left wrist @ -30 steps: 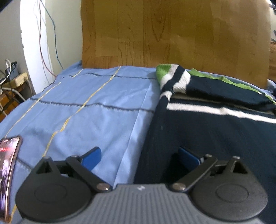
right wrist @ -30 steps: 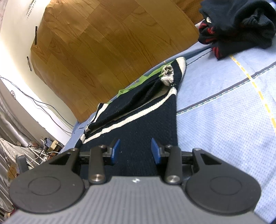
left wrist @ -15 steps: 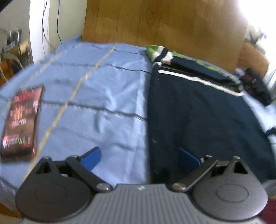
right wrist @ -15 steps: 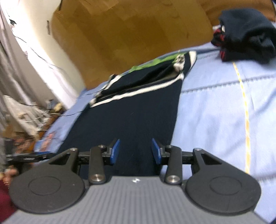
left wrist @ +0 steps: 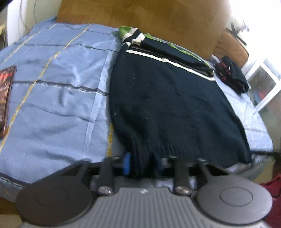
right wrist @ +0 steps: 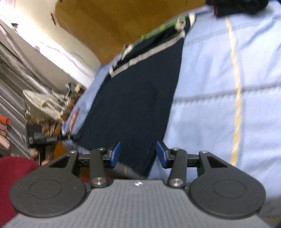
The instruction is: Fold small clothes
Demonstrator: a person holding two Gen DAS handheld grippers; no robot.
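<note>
A dark navy knitted sweater (left wrist: 166,98) with a white stripe and green trim lies flat on the blue bed sheet (left wrist: 58,98), its ribbed hem at the near edge. My left gripper (left wrist: 142,164) is at the hem's left corner. Its jaws are closing, and the fabric is bunched and pinched between them beside the blue pad (left wrist: 126,163). In the right wrist view the sweater (right wrist: 137,91) runs away from my right gripper (right wrist: 138,155), which is at the hem's right corner. Its jaws are opening, with fabric between the pads and a gap on both sides.
A wooden headboard (left wrist: 140,15) stands behind the bed. A bundled dark garment with red (left wrist: 233,77) lies at the far right of the sheet. A flat glossy rectangular thing (left wrist: 6,98) rests at the sheet's left. A red sleeve (right wrist: 14,171) shows at the lower left of the right wrist view.
Both grippers drew back from mid-sweater to its near hem and tilted down. The left jaws went from wide open to closed on the hem corner. The right jaws widened slightly.
</note>
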